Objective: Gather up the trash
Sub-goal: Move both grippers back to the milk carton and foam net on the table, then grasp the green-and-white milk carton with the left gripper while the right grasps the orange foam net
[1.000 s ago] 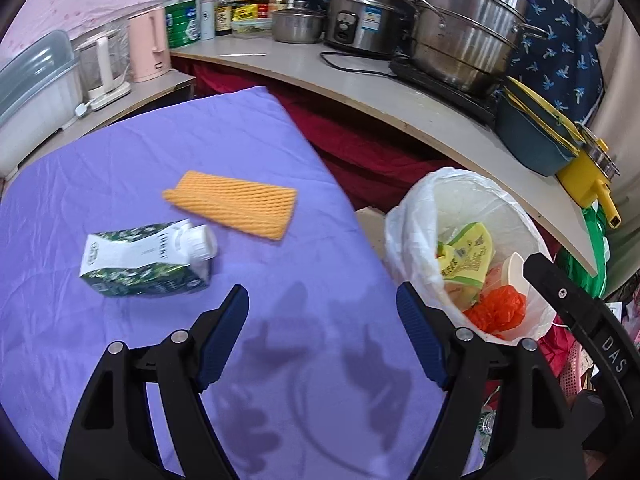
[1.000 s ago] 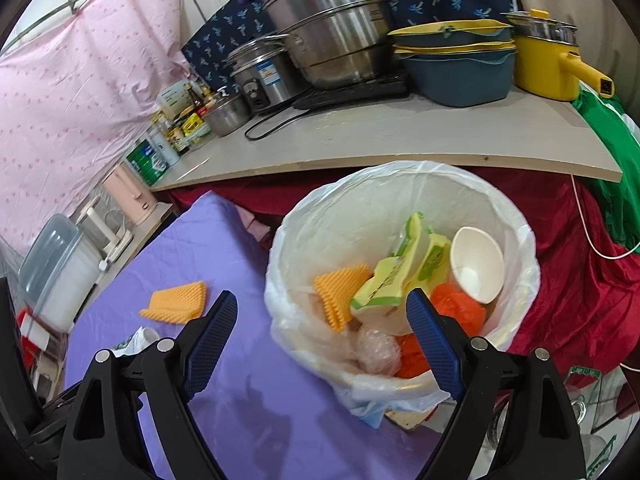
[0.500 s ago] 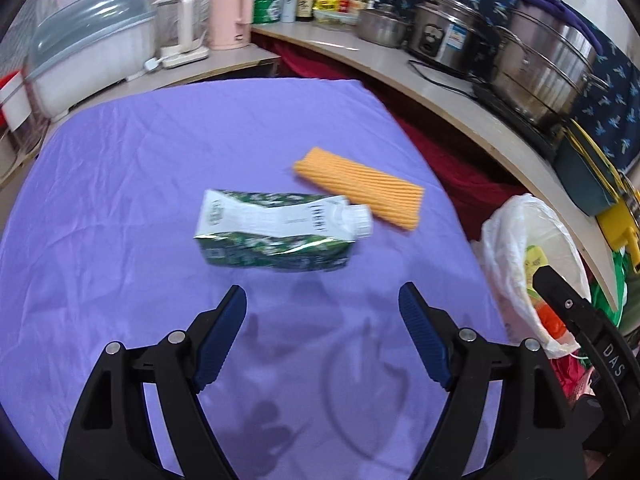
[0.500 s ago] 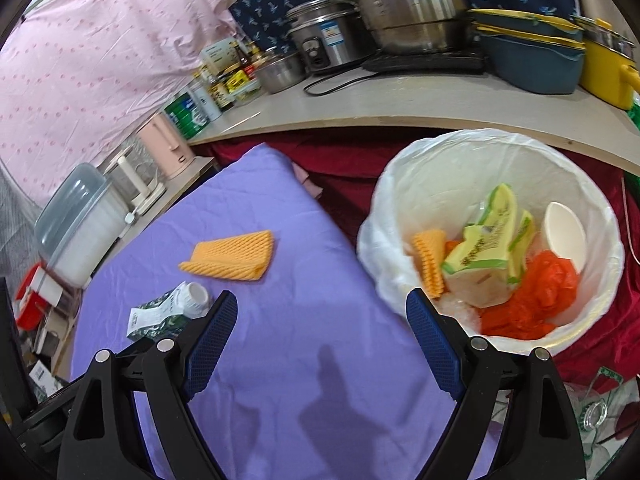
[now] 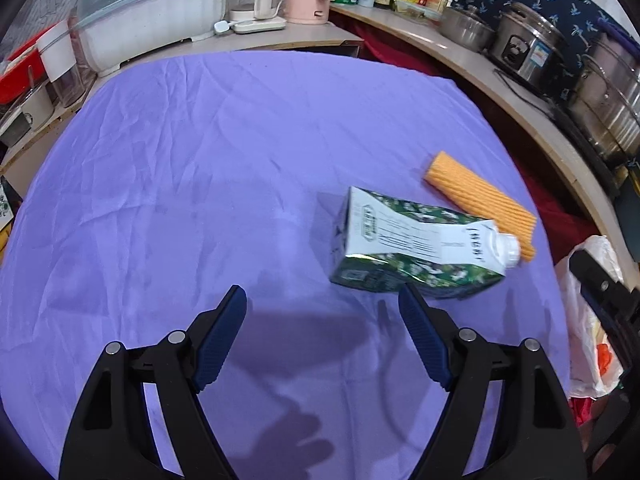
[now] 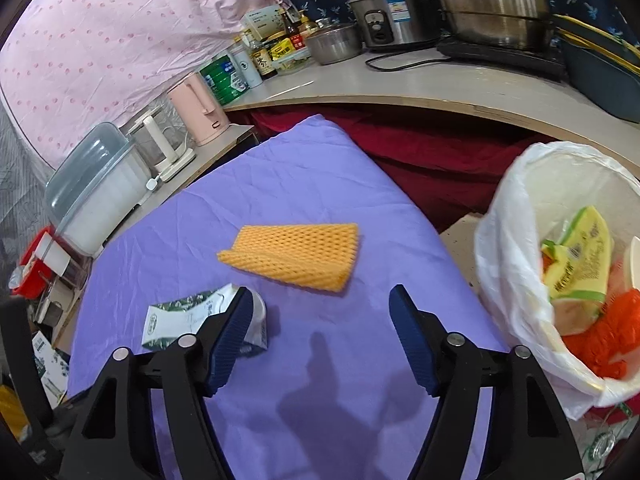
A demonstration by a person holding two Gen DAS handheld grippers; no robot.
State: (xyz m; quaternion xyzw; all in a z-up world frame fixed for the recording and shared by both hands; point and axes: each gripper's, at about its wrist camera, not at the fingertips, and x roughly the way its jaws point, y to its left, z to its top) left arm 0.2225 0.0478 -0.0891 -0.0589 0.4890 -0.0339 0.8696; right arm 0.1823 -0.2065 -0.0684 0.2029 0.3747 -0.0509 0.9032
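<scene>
Both empty | left gripper [image 5: 322,314] spread wide | right gripper [image 6: 320,318] narrowing, still unclenched, above purple cloth [image 6: 320,184]

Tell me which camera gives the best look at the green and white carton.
The left wrist view. There the carton lies on its side in full on the purple cloth, white cap and print clear, beside the orange foam net. In the right wrist view a finger of the right gripper covers part of it.
</scene>
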